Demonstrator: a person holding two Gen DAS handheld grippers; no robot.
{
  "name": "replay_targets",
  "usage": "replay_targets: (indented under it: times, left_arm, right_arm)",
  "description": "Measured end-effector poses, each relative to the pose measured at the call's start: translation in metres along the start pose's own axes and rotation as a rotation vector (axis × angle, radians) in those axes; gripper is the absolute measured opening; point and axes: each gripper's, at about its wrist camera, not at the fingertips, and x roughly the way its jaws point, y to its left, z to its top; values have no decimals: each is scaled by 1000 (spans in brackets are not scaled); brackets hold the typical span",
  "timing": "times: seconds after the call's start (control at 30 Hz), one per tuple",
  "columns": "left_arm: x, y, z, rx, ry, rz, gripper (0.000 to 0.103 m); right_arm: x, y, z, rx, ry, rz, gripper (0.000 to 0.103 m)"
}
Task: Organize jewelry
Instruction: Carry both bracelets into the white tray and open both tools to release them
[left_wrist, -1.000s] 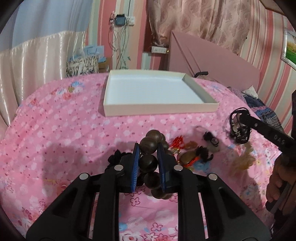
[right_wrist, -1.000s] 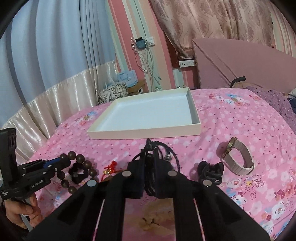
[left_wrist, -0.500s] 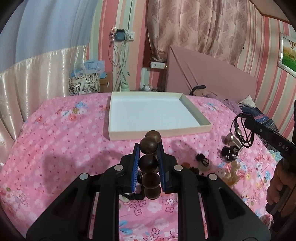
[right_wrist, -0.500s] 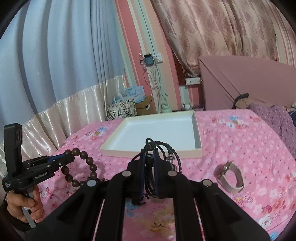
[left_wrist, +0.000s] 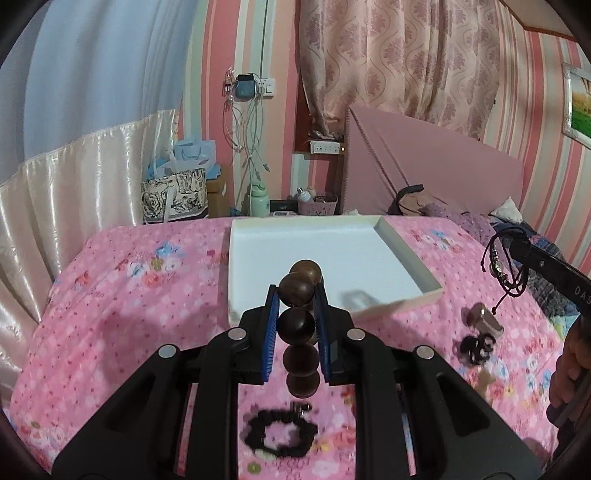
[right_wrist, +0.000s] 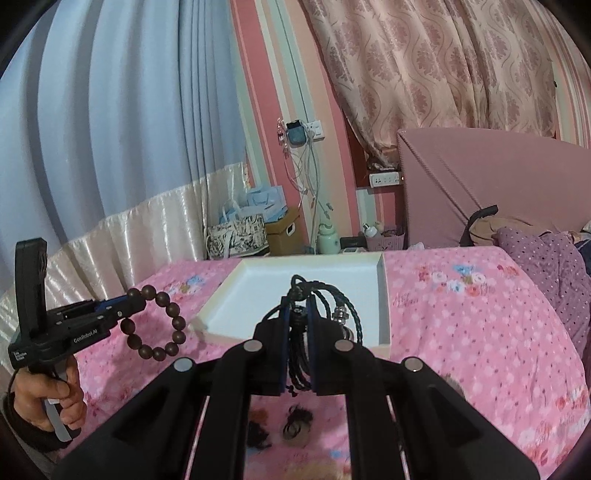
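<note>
Beads hang from your left claw (left_wrist: 296, 325), which is squeezed tight on a wooden bead bracelet (left_wrist: 299, 332), so the round brown beads sit between the blue pads (left_wrist: 270, 332) and the rest of the loop dangles down. Holding it by one side like that keeps the loop from slipping off while you carry it. Your right claw (right_wrist: 297, 345) is pinched shut on a bunch of dark braided cord bracelets (right_wrist: 314, 306), and their loops poke up and spill out the right side of the claw. Both claws are up in the air above the pink flowered bedspread (left_wrist: 122, 295), and both point at the white tray (left_wrist: 325, 254) just ahead of them. My guess is that the tray is where the jewelry should go, and it looks bare inside, so neither bunch has been dropped in yet. Below your left claw lies a black beaded bracelet (left_wrist: 279, 435), blurry, waiting its turn. Off to the right of that claw sit a small black tangle (left_wrist: 476, 345) and a brownish thing (left_wrist: 485, 321) too blurry to name. For writing, the side of your left tool reads "GenRobot.AI" in the right claw's view. Your right tool shows letters that look like "DAS" at the edge of the other view, with the rest cut off.
</note>
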Motion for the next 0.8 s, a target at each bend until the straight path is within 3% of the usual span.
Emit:
replay_targets:
  times: [0.2,0.43,0.8]
  left_arm:
    - [25,6,21,-20,-21,4,17]
    - [71,21,34,-47,-16,28,17]
    - [154,54,10,-125,128,32,17]
  right_arm:
    - [29,-17,17,18,0,-2,8]
    - [85,-37,19,48,64,17,8]
    - [157,-52,-6,5,186,-51,8]
